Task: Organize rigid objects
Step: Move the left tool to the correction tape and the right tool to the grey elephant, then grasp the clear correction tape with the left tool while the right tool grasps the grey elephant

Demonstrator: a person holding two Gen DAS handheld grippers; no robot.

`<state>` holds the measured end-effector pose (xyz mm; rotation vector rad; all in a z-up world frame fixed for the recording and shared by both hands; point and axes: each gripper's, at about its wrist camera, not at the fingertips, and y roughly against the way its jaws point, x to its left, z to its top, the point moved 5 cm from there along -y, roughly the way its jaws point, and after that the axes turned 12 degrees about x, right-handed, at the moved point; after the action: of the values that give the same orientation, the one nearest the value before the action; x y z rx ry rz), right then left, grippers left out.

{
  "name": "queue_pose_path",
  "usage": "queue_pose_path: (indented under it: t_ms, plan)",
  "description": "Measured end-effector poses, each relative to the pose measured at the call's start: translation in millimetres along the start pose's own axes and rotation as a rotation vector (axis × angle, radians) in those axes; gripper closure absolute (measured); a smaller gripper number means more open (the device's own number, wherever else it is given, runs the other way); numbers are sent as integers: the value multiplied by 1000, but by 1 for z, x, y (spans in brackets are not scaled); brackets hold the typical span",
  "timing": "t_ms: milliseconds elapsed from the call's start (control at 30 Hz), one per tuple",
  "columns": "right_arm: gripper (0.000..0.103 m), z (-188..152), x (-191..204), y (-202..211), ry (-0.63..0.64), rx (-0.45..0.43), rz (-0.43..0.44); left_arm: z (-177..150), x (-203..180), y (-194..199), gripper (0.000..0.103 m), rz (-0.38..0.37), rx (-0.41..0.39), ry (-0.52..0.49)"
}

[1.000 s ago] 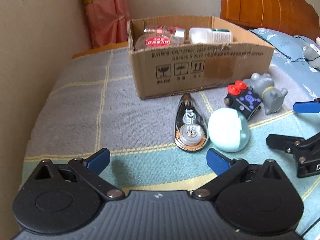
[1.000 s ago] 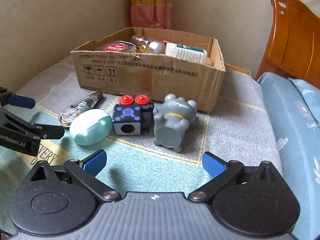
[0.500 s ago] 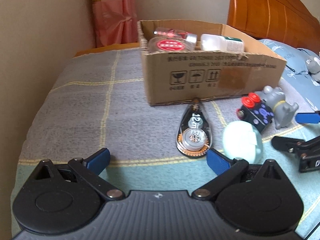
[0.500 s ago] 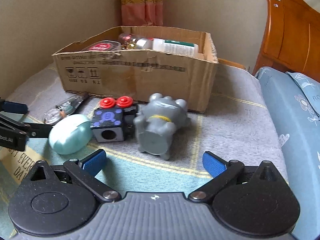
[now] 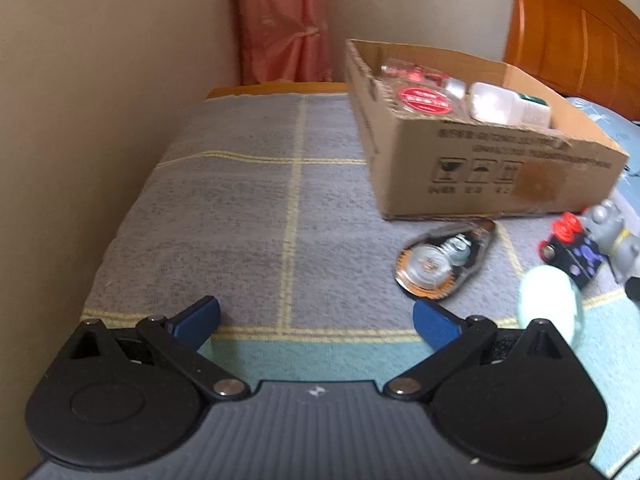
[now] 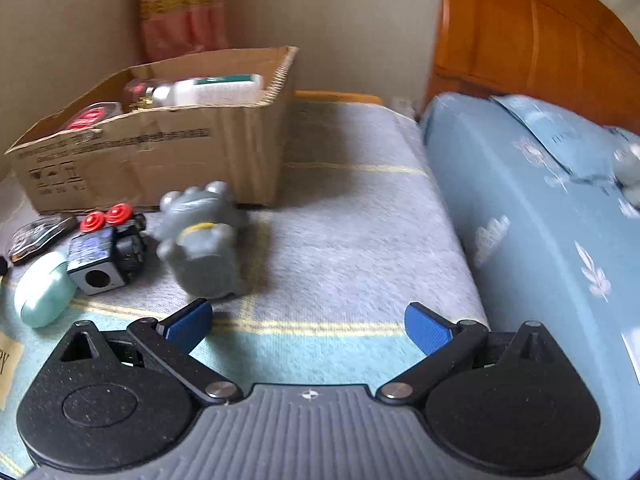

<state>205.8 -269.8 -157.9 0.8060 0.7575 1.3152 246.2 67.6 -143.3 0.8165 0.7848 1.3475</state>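
- From the left wrist view, my left gripper (image 5: pixel 316 316) sat at the bottom centre with its jaws spread wide and nothing between them, only blanket (image 5: pixel 248 216) ahead.
- Right of centre in that frame lay the tape dispenser (image 5: pixel 444 260), flat on the blanket just below the box (image 5: pixel 492 172); the egg (image 5: pixel 550 300) was at the lower right, beside my right-hand fingertip (image 5: pixel 436 324).
- The box filled the upper right, already holding jars and a white bottle.
- In the right wrist view, the egg (image 6: pixel 42 288) sat at the far left, then the cube (image 6: pixel 104 252) with its red buttons, then the grey figure (image 6: pixel 204 240), the cube and figure looking to touch.
- My right gripper (image 6: pixel 308 320) was at the bottom centre, jaws wide and empty, its left fingertip (image 6: pixel 188 322) just below the figure.
- I judged the figure to be the next pick for that gripper: I would swing left to centre it between the jaws, close across its narrower body, and lift clear before carrying it to the box.
- The risk I saw was nudging the cube, and the blur left exact gaps uncertain.
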Motion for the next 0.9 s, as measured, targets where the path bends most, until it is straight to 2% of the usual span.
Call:
queue_pose_path:
  t_ms: [133, 267, 567, 700, 900]
  plan:
    - [0, 3, 18, 0, 70, -13, 58, -2, -12, 1, 1, -39, -1, -55]
    - [0, 12, 29, -8, 80, -27, 45, 1, -18, -2, 1, -39, -6, -71]
    - [0, 4, -17, -7, -63, -43, -39, 7, 5, -5, 1, 0, -2, -11]
    - [0, -2, -19, -3, -45, -39, -25, 7, 12, -5, 1, 19, 9, 18]
    - [0, -6, 1, -1, 37, -57, 25, 8, -9, -2, 1, -86, 20, -8]
